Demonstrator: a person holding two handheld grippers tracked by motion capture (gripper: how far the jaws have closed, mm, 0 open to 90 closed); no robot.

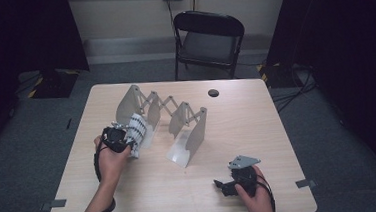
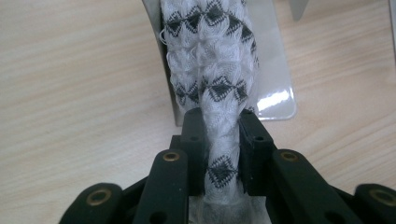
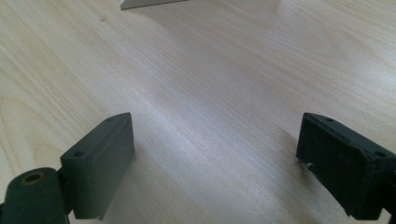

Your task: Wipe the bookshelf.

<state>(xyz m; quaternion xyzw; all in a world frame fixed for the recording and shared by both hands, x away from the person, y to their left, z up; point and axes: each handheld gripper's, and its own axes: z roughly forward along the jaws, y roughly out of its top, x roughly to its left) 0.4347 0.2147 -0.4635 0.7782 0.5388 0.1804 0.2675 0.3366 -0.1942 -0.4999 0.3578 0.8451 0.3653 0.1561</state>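
A white knitted cloth with black diamond patterns is clamped between the black jaws of my left gripper. In the left gripper view the cloth hangs down against a pale panel of the rack, and my left gripper is shut on its bunched lower part. The grey accordion-style rack stands in the middle of the table, and the cloth lies at its near-left panel. My right gripper rests low at the front right; its jaws stand wide apart over bare wood.
The light wooden table has a dark round hole near its far edge. A black folding chair stands behind the table. Dark curtains hang at both sides. A rack panel's edge lies ahead of the right gripper.
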